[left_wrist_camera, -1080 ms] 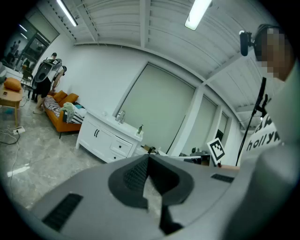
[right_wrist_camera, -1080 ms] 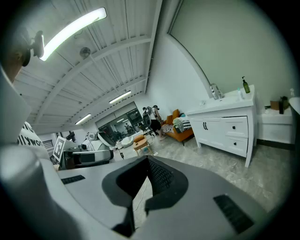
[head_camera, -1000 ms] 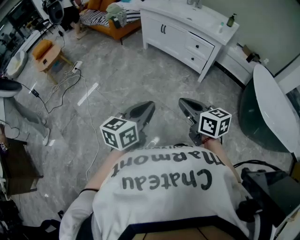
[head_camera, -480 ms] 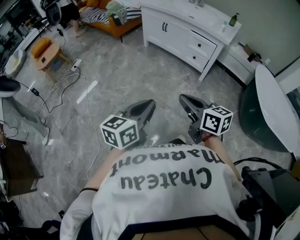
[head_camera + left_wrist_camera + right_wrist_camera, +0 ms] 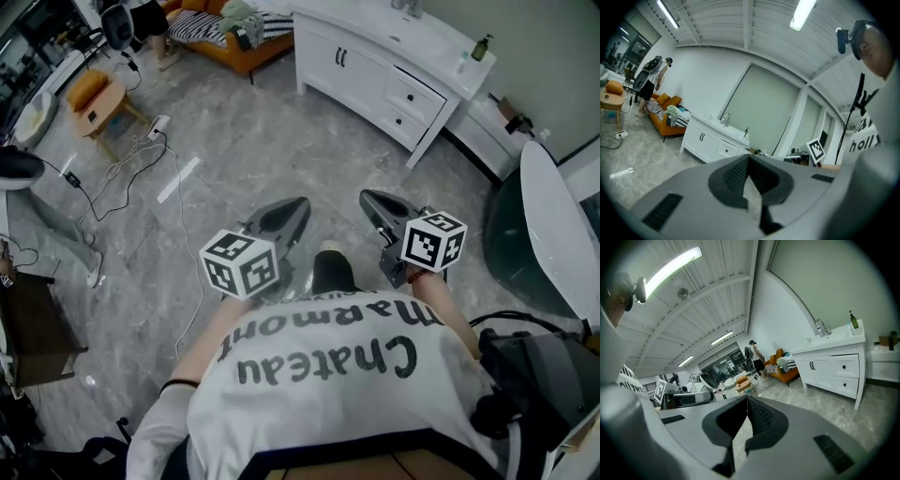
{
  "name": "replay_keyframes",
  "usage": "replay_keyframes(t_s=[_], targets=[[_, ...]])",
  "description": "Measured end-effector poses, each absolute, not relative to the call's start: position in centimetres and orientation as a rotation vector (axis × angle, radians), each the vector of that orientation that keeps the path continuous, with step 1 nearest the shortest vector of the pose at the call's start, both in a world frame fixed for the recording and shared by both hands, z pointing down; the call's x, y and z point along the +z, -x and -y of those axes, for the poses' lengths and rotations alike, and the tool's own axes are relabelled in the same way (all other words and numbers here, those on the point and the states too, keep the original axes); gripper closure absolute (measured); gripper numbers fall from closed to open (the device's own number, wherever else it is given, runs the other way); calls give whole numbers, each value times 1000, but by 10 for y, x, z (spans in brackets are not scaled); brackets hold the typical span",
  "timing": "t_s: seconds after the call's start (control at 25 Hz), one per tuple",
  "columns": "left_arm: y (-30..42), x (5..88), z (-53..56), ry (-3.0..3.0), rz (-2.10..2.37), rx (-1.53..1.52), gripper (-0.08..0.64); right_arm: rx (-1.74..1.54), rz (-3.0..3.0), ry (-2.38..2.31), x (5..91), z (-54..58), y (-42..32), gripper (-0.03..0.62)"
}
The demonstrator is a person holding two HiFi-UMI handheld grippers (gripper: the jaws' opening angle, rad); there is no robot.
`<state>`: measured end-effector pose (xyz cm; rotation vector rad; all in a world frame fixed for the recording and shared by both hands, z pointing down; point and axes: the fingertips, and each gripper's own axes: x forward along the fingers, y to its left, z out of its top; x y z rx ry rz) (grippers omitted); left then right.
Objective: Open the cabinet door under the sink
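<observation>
Well ahead of the left hand-held gripper (image 5: pixel 300 204) and the right hand-held gripper (image 5: pixel 367 199), both pressed together and holding nothing, the white cabinet door (image 5: pixel 328 58) is shut, with two thin dark handles (image 5: pixel 339 57) side by side, and the sink in the counter (image 5: pixel 427 36) above is too small to make out.

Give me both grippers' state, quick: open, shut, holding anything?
Left gripper: closed, holding nothing.
Right gripper: closed, holding nothing.
</observation>
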<state>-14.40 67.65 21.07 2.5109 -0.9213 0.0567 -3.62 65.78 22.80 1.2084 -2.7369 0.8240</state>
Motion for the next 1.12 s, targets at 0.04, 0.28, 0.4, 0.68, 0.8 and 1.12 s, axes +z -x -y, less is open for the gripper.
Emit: replay_keyframes(t_s=[0.04, 0.28, 0.4, 0.68, 0.8, 1.12], targets=[[145, 210, -670, -2510, 933, 51, 555, 828, 2740, -1201, 229, -651, 37, 580], [152, 219, -626, -2465, 972, 53, 555, 837, 2714, -1158, 241, -603, 38, 580], [151, 221, -593, -2446, 982, 52, 555, 824, 2703, -1141, 241, -567, 35, 580], [145, 225, -518, -2402, 1010, 79, 555, 826, 2659, -1117, 241, -490, 21, 581], [141, 227, -488, -2387, 1011, 82, 555, 802, 2652, -1116, 238, -462, 16, 580], [118, 240, -419, -2352, 1008, 92, 555, 834, 2620, -1132, 248, -395, -14, 580]])
